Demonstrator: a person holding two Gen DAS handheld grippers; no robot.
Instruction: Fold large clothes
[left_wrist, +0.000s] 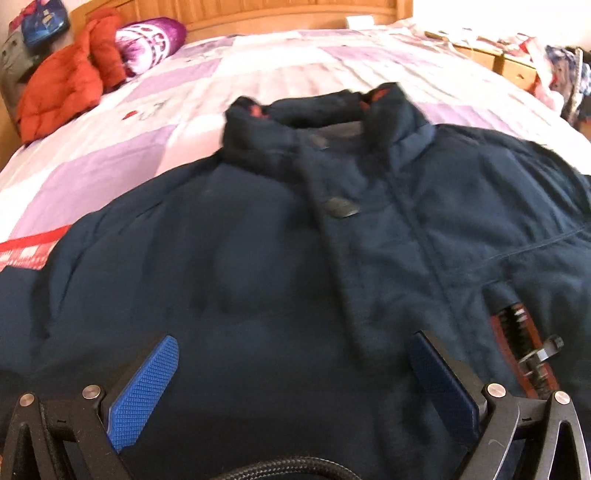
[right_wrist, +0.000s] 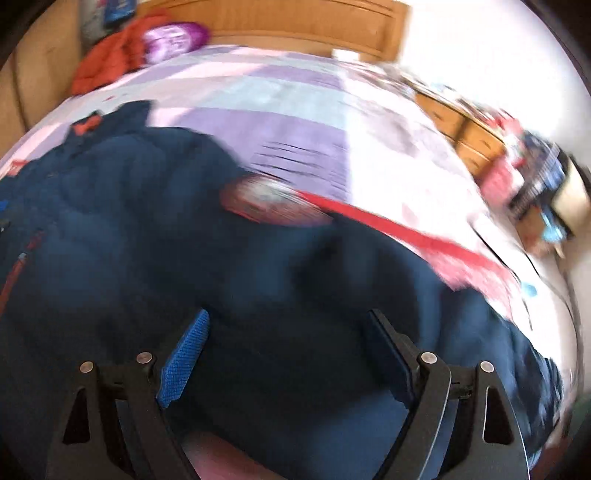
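A large navy padded jacket (left_wrist: 258, 240) lies front-up on the bed, collar (left_wrist: 317, 110) toward the headboard, with dark snap buttons (left_wrist: 341, 208) down the placket and an orange-lined zip pocket (left_wrist: 524, 343) at the right. My left gripper (left_wrist: 293, 350) is open, its blue pads low over the jacket's chest, holding nothing. In the blurred right wrist view the jacket (right_wrist: 184, 240) fills the lower left, with a round sleeve patch (right_wrist: 273, 205). My right gripper (right_wrist: 288, 328) is open over the jacket's right side, empty.
The bed has a lilac, white and pink patchwork cover (left_wrist: 258, 66). An orange-red puffer jacket (left_wrist: 70, 81) and a purple rolled pillow (left_wrist: 151, 40) lie at the far left by the wooden headboard (left_wrist: 288, 14). A cluttered wooden cabinet (right_wrist: 476, 136) stands right of the bed.
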